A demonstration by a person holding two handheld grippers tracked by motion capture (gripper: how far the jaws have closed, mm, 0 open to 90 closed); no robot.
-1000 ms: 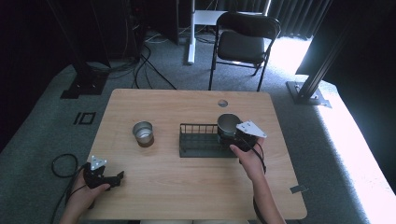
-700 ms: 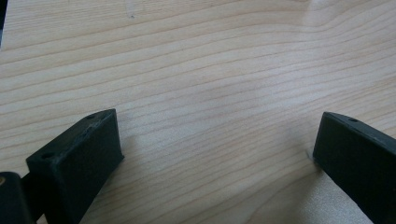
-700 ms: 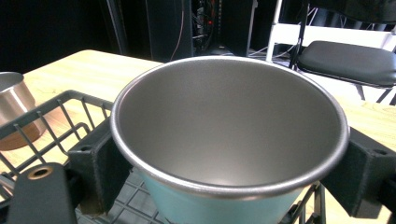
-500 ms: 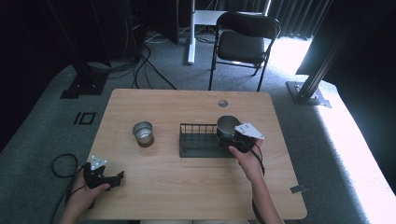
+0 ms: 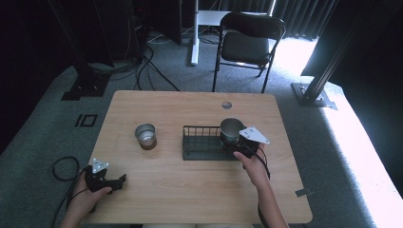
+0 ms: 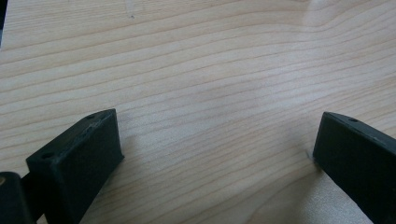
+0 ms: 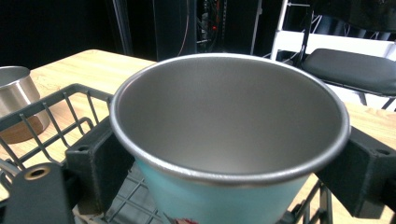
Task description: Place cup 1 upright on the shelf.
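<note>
A person's right gripper (image 5: pixel 236 142) holds a light-blue metal cup with a steel-grey inside (image 5: pixel 231 129) at the right end of a black wire basket (image 5: pixel 202 142), right of centre in the high view. Against the frames from 1 second and half a second back, cup and gripper have barely shifted; the cup sits if anything a touch further over the basket's right end, which suggests the placing is in its slow last stretch rather than finished. In the right gripper view the cup (image 7: pixel 229 140) fills the middle of the frame, upright, with 1 black jaw pressed to its wall at lower left and the other at lower right, closed on it just under the rim; wire grid (image 7: pixel 60 112) runs below and to the left. Whether the cup's base rests on the basket floor cannot be told. A second, plain steel cup on a brown base (image 5: pixel 145 135) stands apart, left of the basket on the pale wooden counter (image 5: pixel 161 190). At lower left of the high view the left gripper (image 5: pixel 114 183) lies idle as before, its 2 jaws spread wide over bare wood and holding nothing.
</note>
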